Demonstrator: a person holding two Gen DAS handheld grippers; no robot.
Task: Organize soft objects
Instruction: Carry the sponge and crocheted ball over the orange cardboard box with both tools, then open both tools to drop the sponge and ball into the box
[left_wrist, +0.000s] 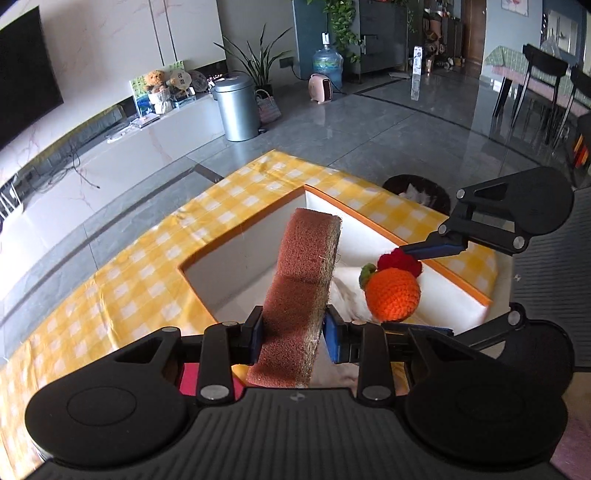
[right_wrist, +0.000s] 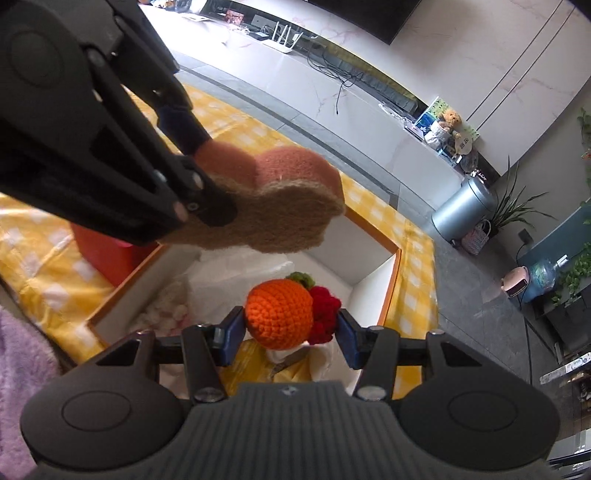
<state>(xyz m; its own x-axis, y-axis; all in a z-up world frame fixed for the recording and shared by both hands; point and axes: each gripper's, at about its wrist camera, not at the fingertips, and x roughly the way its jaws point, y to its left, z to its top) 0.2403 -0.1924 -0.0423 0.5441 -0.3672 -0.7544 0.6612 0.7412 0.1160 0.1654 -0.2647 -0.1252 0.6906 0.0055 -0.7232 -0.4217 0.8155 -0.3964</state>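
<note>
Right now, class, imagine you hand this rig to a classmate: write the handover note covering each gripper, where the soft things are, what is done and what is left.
Left gripper: jaws shut on the brown sponge, held on edge over the white box.
Right gripper: jaws shut on the crocheted orange with its red crocheted bit, also above the box.
Box: sits on the yellow checked cloth; some white soft material already lies inside.
Done: both items picked up and brought over the box.
Left: release both into the box. A purple fluffy item at the right view's left edge may still need sorting.
</note>
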